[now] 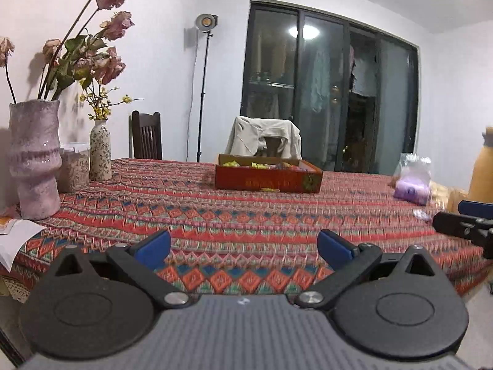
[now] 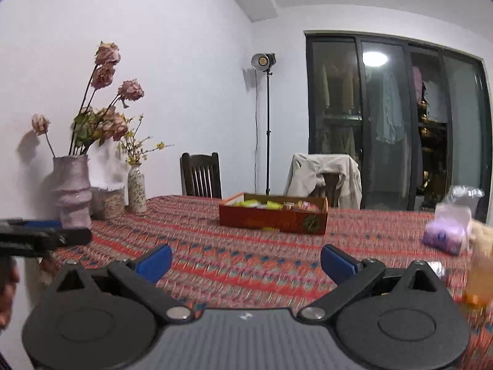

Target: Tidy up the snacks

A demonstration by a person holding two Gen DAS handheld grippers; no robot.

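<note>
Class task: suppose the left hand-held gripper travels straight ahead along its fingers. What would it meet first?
The left hand-held gripper, jaws open, points across bare tablecloth toward the red snack box. That box looks like the first obstacle, though depth is uncertain.

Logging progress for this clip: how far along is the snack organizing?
Some yellow-wrapped snacks already lie in the red cardboard box. Nothing is in hand: the left gripper and right gripper are open and empty. Left: the purple packet in clear plastic still lies on the patterned tablecloth.
</note>
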